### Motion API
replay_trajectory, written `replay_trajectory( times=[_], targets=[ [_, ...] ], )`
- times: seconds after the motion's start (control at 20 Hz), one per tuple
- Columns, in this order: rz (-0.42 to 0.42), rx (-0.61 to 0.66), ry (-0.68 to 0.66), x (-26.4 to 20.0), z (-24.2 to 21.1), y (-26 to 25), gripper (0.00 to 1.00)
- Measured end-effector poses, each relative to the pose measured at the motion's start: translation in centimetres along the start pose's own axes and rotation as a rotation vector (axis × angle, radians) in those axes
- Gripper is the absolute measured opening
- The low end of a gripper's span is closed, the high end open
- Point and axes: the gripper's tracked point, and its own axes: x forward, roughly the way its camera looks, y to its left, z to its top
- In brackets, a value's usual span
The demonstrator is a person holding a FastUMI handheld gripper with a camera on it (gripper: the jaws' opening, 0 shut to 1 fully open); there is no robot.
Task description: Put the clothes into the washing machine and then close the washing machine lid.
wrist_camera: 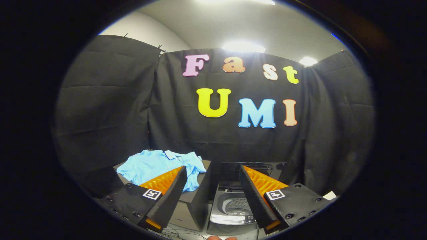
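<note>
Shirt (160,166) beyond parted tool (212,195) fingers — left

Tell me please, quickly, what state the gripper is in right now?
Gripper: open and holding nothing; the blue shirt lies beyond its left finger, and the washing machine, lid up, sits between and beyond the fingers.

Quick count of what was there: one gripper (211,186) with two fingers (168,196), spread wide apart with nothing between them. One light blue polo shirt (160,166), lying flat on one dark box (196,200). One washing machine (233,206) just beside that box, lid up, drum visible. Two bright ceiling lights (243,46) overhead. Two little square marker tags (152,194), one per finger.
</note>
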Motion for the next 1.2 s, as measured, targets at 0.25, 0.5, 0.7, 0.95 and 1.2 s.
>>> replay_trajectory(
  times=[0.25,0.5,0.7,0.95,1.2],
  targets=[
    [0.11,-0.021,0.016,3.5,3.8,4.4,0.98],
    [0.177,-0.093,0.091,7.0,4.2,8.6,0.98],
    [0.279,-0.045,0.195,9.9,1.8,12.6,0.98],
    [0.3,-0.033,0.259,13.9,-0.2,15.1,0.98],
    [0.298,-0.056,0.323,18.0,-2.2,17.5,0.98]
  ],
)
